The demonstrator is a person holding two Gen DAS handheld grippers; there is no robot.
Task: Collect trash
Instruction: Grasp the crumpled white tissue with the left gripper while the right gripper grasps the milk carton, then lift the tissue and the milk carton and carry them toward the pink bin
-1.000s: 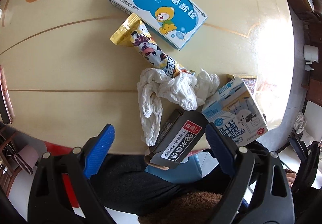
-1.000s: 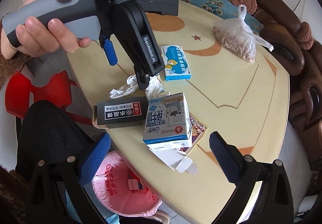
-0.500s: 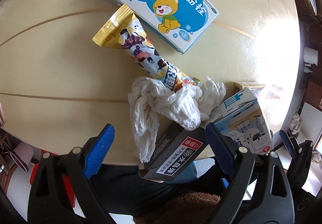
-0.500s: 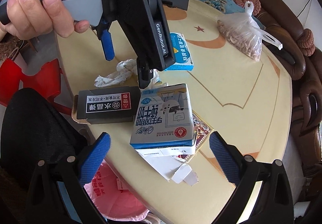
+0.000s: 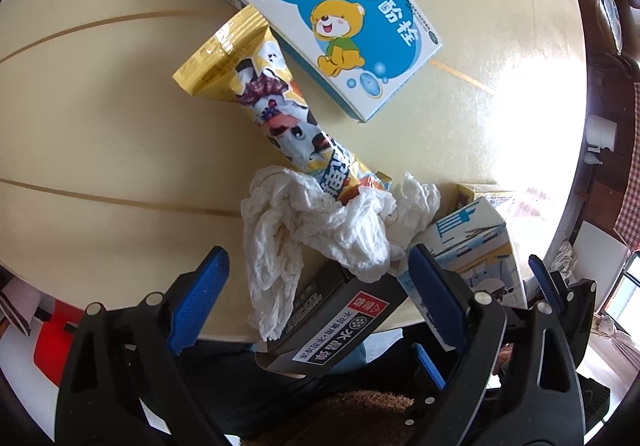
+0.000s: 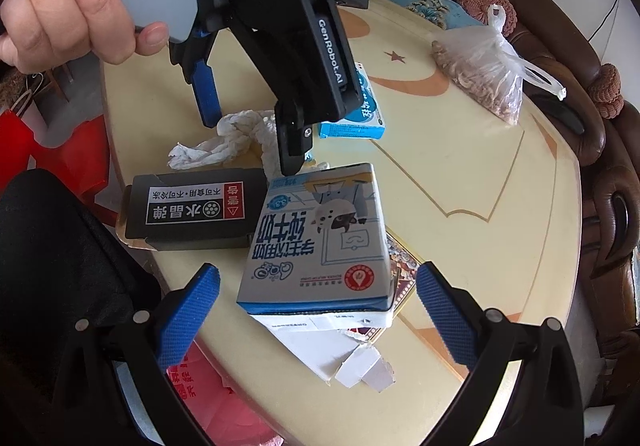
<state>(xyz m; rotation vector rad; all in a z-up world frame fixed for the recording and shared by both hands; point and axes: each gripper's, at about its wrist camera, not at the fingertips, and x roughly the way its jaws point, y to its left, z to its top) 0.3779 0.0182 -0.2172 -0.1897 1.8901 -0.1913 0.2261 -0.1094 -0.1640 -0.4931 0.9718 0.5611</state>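
Note:
Trash lies near the front edge of a cream round table [image 5: 100, 117]. A crumpled white tissue [image 5: 320, 221] lies over one end of a yellow snack wrapper [image 5: 264, 97] and against a black box [image 5: 336, 326]. A white-and-blue milk carton [image 6: 320, 242] lies beside the black box [image 6: 192, 205]. A blue medicine box [image 5: 320, 13] lies farther in. My left gripper [image 5: 320, 286] is open, its jaws either side of the tissue, just above it. My right gripper [image 6: 316, 298] is open, its jaws flanking the near end of the milk carton.
A clear plastic bag of nuts [image 6: 488, 81] sits at the table's far side by a brown sofa [image 6: 600, 149]. A torn white carton flap [image 6: 340, 358] lies at the table's near edge. A pink plastic bag [image 6: 216, 394] hangs below the table edge. A red stool [image 6: 68, 149] stands left.
Both grippers have moved closer to the table. The left one has come down toward the tissue, the right one toward the milk carton. Both stay open.

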